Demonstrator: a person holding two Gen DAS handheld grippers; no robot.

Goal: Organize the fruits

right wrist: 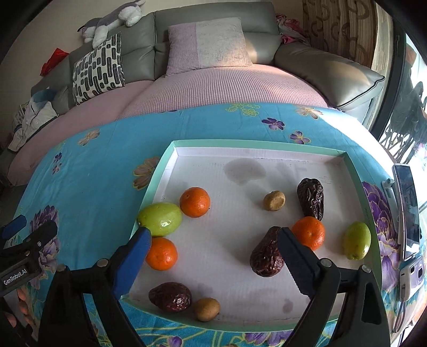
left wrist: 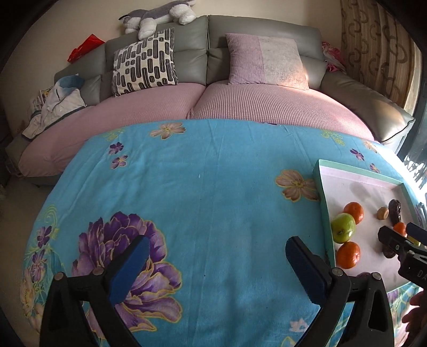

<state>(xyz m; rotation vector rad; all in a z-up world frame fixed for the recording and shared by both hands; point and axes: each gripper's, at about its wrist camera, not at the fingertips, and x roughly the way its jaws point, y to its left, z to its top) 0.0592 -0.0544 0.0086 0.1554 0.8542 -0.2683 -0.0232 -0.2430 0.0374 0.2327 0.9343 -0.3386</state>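
A shallow white tray with a mint-green rim (right wrist: 256,145) holds the fruits. In it lie three oranges (right wrist: 194,201), (right wrist: 161,253), (right wrist: 308,232), two green fruits (right wrist: 160,219), (right wrist: 357,240), three dark wrinkled dates (right wrist: 311,198), (right wrist: 267,253), (right wrist: 170,296) and two small brown fruits (right wrist: 274,200), (right wrist: 206,309). My right gripper (right wrist: 213,240) hovers open over the tray's near half, nothing between its blue pads. My left gripper (left wrist: 217,249) is open above the blue cloth, left of the tray (left wrist: 324,202). The right gripper (left wrist: 397,237) shows over the tray in the left wrist view.
The table wears a blue flowered cloth (left wrist: 200,186). Behind it stands a grey sofa (left wrist: 208,34) with pink covers, two cushions and a plush dog (left wrist: 160,13). A phone (right wrist: 407,211) stands at the tray's right side. A window lies far right.
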